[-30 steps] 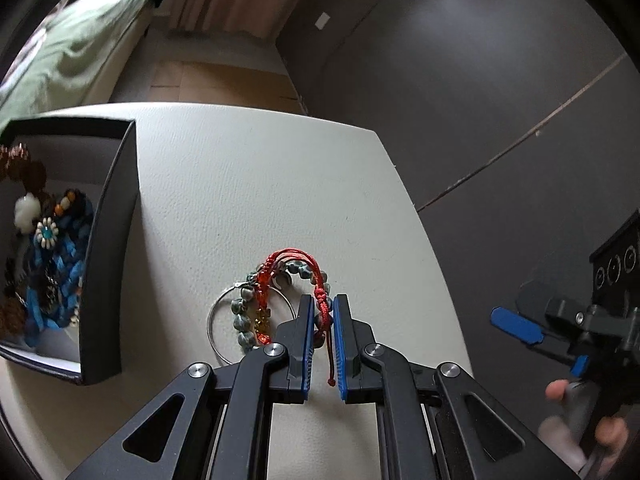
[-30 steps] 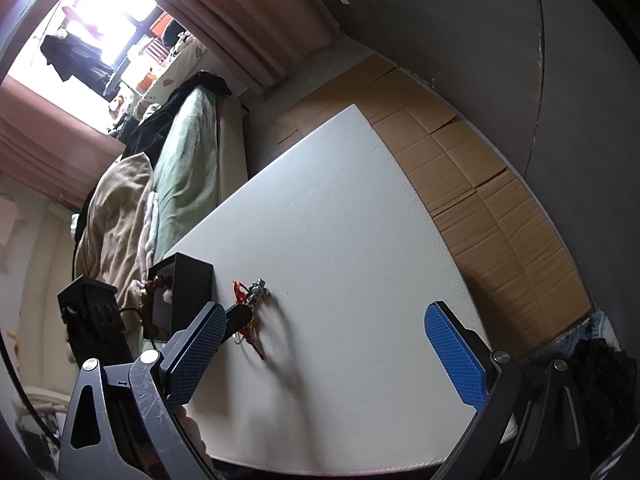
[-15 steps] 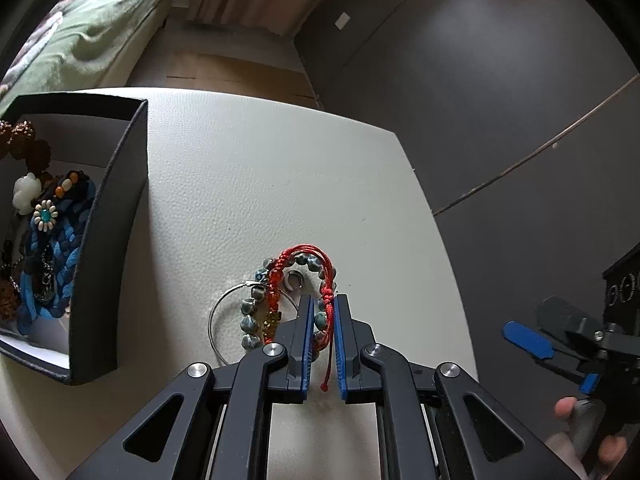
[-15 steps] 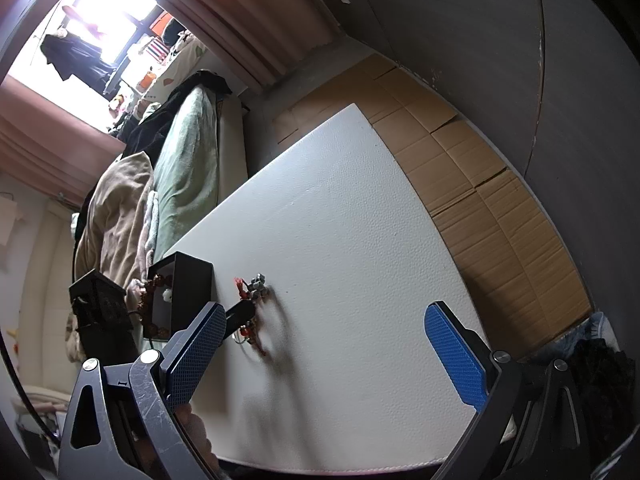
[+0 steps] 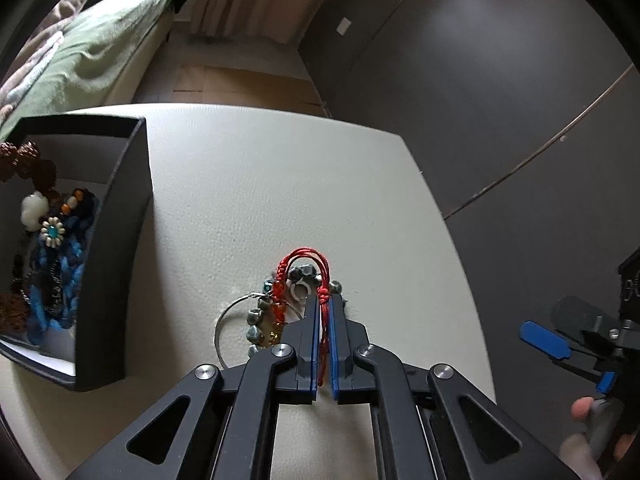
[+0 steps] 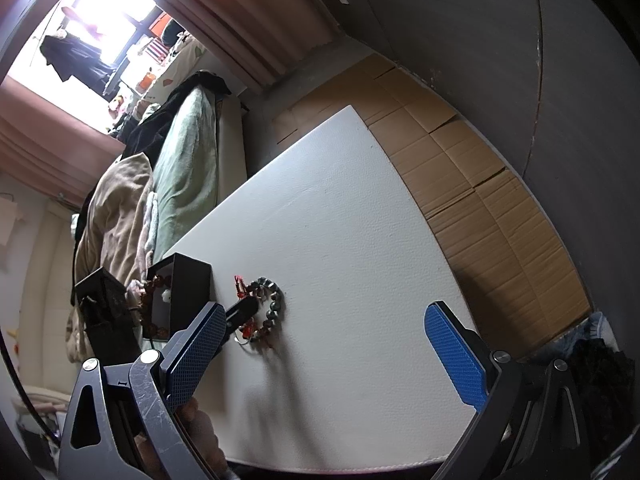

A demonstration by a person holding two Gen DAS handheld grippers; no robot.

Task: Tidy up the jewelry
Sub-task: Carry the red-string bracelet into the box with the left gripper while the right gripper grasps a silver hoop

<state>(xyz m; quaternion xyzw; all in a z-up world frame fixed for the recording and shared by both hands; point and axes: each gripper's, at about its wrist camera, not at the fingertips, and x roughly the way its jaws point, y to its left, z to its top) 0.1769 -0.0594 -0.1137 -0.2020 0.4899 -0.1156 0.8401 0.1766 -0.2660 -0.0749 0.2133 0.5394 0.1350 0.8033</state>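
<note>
On the white table (image 5: 248, 184), just right of the black box (image 5: 132, 216), lies a small heap of jewelry: a red cord bracelet (image 5: 304, 258), a grey bead bracelet (image 5: 256, 320) and a thin wire hoop (image 5: 224, 320), overlapping one another.

Left gripper (image 5: 325, 300): tips down on the heap, jaws having just closed the last bit; blue pads now clamped on the red cord bracelet, whose strands run down between them. The bracelet's loop stands up past the fingertips. Grey beads and hoop sit to the left of the tips, touching the table.

Black box: open top, white lining, already holding jewelry: blue cord (image 5: 76, 248), brown beads (image 5: 36, 164), a white piece (image 5: 32, 208), a small flower charm (image 5: 52, 232).

Right gripper (image 6: 324, 344): off to the side of the heap, over bare table near its front edge, jaws wide apart, nothing between the pads. In the right wrist view the left gripper's dark tip (image 6: 244, 306) meets the heap beside the box (image 6: 192, 280).
</note>
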